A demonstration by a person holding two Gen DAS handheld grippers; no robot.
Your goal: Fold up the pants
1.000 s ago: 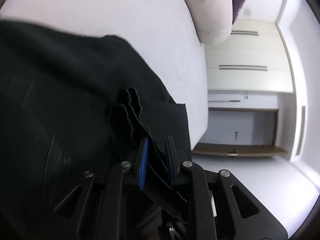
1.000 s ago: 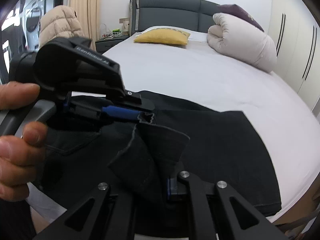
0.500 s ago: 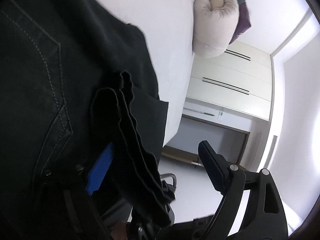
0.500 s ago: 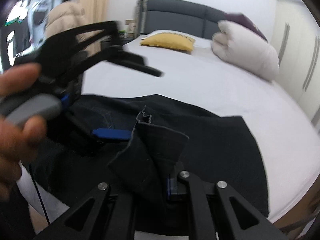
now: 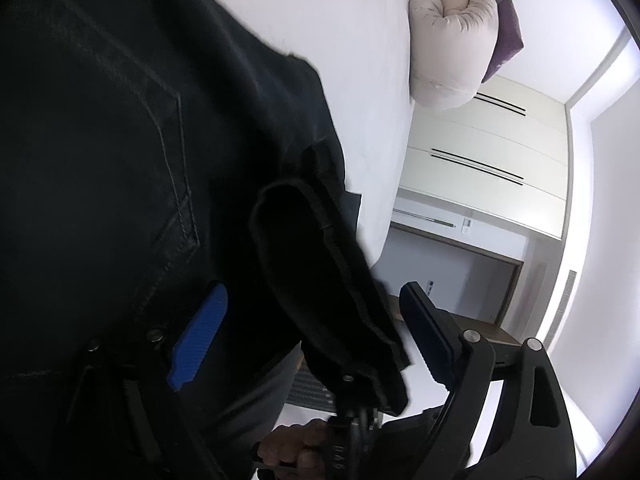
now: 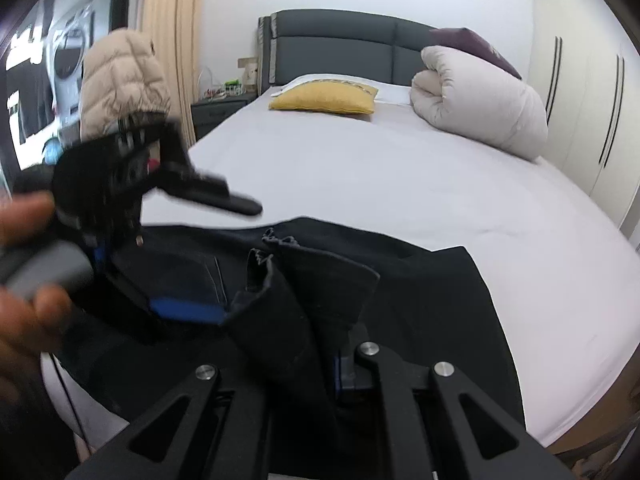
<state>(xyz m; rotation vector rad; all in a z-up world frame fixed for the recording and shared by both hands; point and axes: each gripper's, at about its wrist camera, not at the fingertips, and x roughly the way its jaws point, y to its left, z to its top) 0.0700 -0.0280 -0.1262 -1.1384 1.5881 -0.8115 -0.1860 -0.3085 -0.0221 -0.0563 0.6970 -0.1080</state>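
A wide bed [image 6: 360,176] with a pale sheet fills the room. At its head stands a dark grey padded headboard [image 6: 340,46]. A mustard-yellow cushion [image 6: 324,98] lies on the bed just before the headboard, and to its right a rolled cream duvet [image 6: 480,100] rests on the bed with a purple pillow [image 6: 476,46] touching its top. Cream wardrobe doors [image 6: 580,92] with dark slot handles line the wall right of the bed. Left of the bed, a beige puffer jacket [image 6: 120,80] hangs beside a peach curtain [image 6: 172,40], near a dark nightstand [image 6: 218,110].
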